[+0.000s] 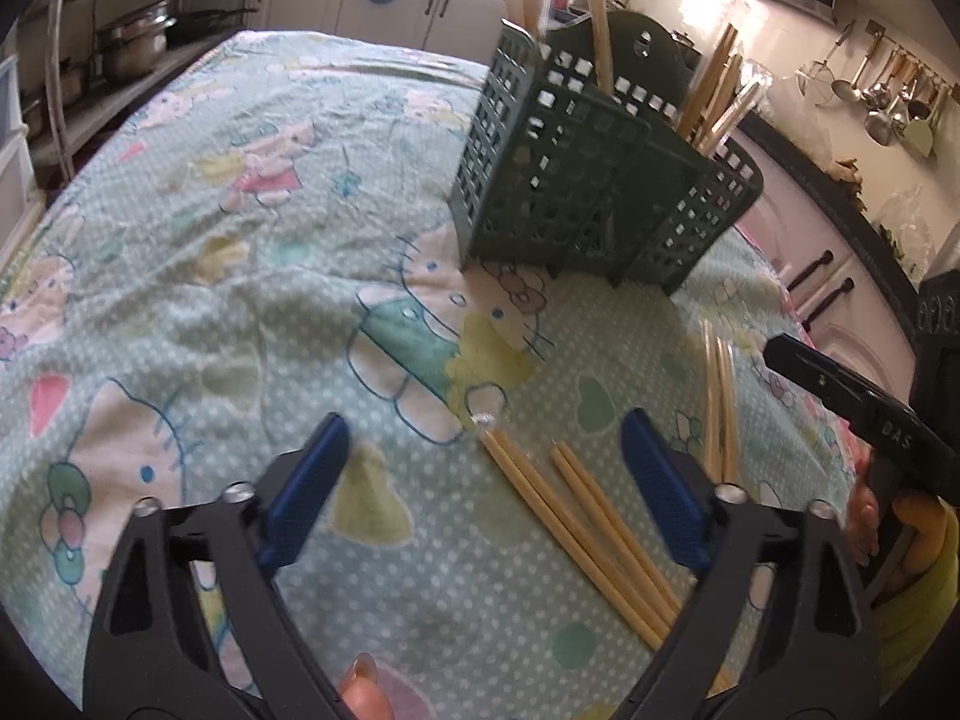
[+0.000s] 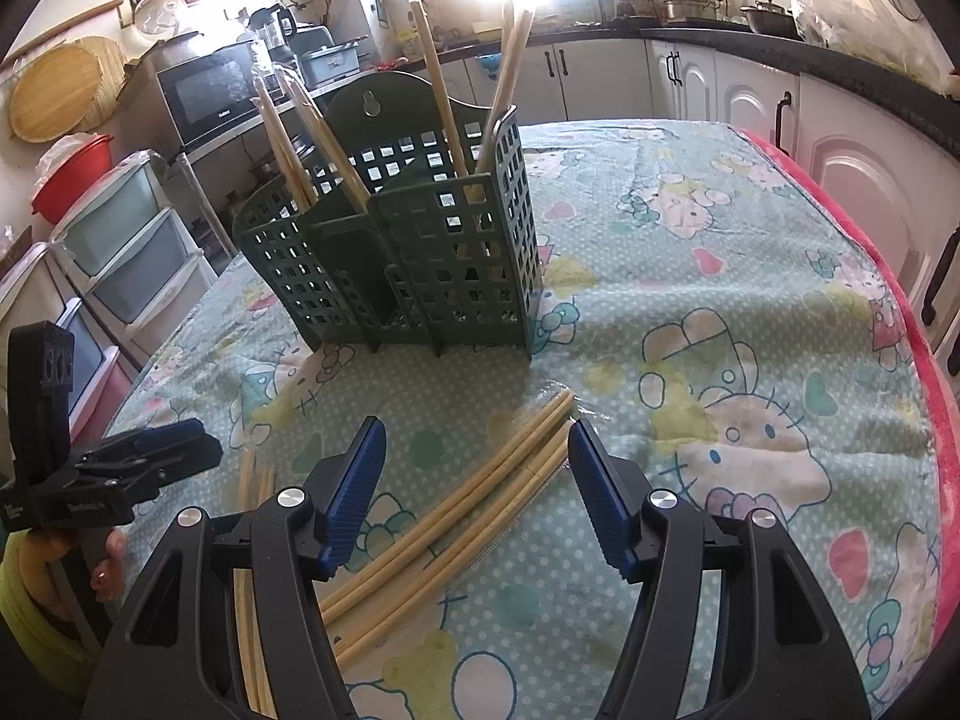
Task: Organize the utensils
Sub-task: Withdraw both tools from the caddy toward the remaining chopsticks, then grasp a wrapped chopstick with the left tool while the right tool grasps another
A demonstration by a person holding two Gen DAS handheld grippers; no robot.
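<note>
A: Left wrist view: left gripper [image 1: 483,480] spread wide, nothing between the blue pads. Chopsticks on the cloth [image 1: 591,531] lie just ahead, toward its right-hand pad [image 1: 660,492], tips near the midline.

B: Long axis?

A: Diagonal. Tips point up-left toward the green caddy [image 1: 576,180]; the other ends run down-right under the right finger. So the sticks cross the jaw line at a slant, not square to it. My read: a twist of the wrist would be needed for a clean pinch.

B: Right wrist view: right gripper [image 2: 474,480] also parted, empty. Same bundle [image 2: 456,516] passes between its fingers, tips just short of the right pad [image 2: 600,492], tails running under the left one.

A: Touching the pads?

B: Cannot tell; they look apart from both.

A: Which hand is nearer?

B: Judging by both views, the right one straddles the bundle; the left sits off to its side. A second small bunch [image 1: 720,408] lies between the two grippers, nearer the left.

A: Caddy status?

B: Upright on the patterned tablecloth [image 2: 750,300], well beyond the loose sticks, several chopsticks [image 2: 438,84] already standing in its compartments.
</note>
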